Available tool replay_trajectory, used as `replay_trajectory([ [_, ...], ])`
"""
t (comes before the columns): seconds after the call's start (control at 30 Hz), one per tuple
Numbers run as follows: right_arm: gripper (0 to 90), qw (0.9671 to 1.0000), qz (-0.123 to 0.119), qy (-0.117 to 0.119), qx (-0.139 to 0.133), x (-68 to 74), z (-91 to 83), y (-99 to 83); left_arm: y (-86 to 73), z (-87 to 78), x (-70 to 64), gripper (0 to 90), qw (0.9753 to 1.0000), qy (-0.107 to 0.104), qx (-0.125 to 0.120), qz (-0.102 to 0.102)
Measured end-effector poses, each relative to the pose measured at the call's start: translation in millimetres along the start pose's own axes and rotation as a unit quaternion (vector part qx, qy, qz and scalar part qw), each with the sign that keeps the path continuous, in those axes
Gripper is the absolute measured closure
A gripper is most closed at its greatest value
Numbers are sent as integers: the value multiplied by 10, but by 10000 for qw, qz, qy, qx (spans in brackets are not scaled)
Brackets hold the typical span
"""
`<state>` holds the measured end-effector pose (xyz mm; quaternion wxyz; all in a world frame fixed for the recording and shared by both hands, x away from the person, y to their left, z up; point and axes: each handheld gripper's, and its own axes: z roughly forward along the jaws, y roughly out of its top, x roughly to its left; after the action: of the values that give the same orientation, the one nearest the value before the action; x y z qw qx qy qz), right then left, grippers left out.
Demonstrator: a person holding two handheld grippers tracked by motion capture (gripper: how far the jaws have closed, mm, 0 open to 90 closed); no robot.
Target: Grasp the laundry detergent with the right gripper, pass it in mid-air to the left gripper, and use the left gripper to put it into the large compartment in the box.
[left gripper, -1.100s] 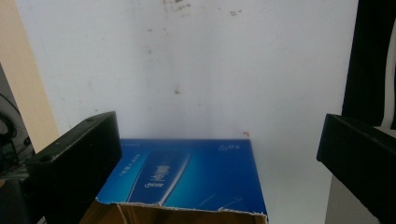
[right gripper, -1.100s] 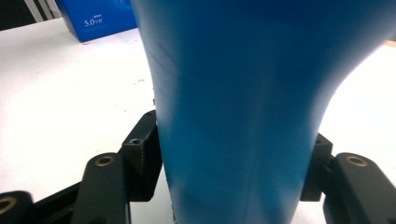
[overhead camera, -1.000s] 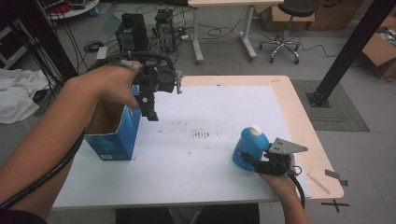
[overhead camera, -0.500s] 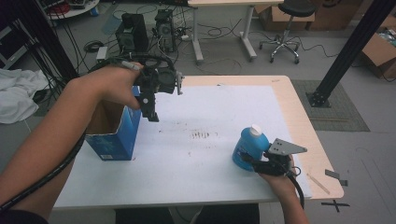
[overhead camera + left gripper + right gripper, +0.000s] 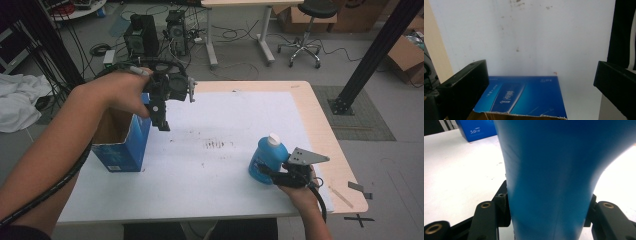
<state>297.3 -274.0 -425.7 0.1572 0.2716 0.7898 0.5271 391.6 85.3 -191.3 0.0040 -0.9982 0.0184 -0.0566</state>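
Unmoved: right gripper clamps bottle | left gripper jaws apart above box

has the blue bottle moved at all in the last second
No. The blue bottle stands at the same spot near the table's right edge, with the right claw shut on it.

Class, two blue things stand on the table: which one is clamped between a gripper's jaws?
The blue bottle with the white cap: the right gripper grips its sides. The open blue box stands free below the left gripper.
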Motion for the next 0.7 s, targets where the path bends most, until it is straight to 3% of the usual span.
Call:
replay_trajectory([
  [0.2, 449, 9999, -76, 131, -58, 44, -57, 106, 5, 3, -5, 3, 10000, -10, -3, -4],
  [0.37, 448, 9988, -361, 335, -83, 133, -137, 379, 29, -18, -14, 3, 10000, -9, -7, 28],
  [0.5, 447, 9976, -450, 505, -116, 173, -167, 561, 47, -20, -31, 3, 10000, -21, -6, 47],
  [0.7, 446, 9947, -640, 801, -32, 205, -121, 792, 79, -21, -74, 3, 9999, -62, -27, 92],
])
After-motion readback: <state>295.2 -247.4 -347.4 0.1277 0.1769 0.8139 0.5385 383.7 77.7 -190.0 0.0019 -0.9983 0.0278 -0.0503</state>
